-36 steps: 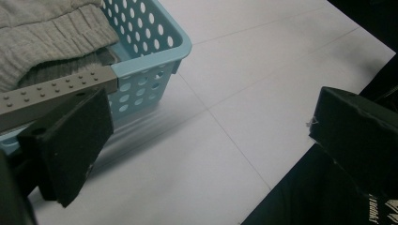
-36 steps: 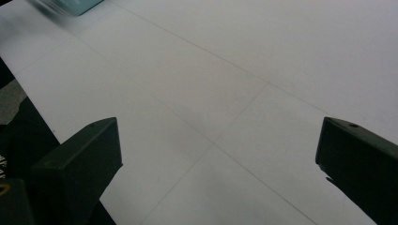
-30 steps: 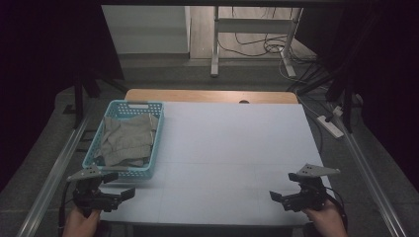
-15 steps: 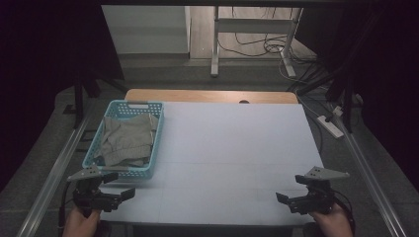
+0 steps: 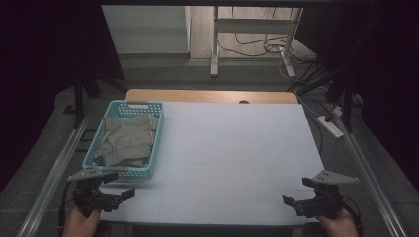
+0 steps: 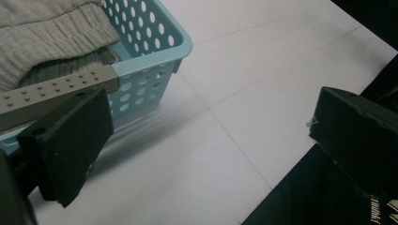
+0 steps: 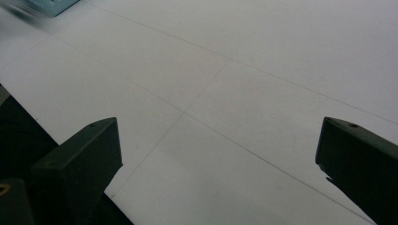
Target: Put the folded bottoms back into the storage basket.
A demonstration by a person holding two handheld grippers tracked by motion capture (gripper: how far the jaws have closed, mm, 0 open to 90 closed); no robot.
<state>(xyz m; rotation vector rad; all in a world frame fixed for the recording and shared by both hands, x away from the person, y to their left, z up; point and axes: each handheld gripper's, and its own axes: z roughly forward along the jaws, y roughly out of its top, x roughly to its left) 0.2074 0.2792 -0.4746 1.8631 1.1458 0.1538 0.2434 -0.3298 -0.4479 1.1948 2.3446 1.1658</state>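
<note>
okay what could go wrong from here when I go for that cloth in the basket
Two risks stand out. The left gripper sits close beside the blue basket, so its open jaws might knock or push the light basket as it lifts over the rim. The grey cloth is bunched and piled above the rim, so a pinch may catch one fold and drag the rest, possibly tipping the basket. The right gripper is far across the table, too distant to steady it quickly.

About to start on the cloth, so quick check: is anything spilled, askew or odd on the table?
Nothing stands out. The grey cloth lies bunched inside the blue basket, which sits flat at the white table's left side. Both claws, left and right, are open and hold nothing.
</note>
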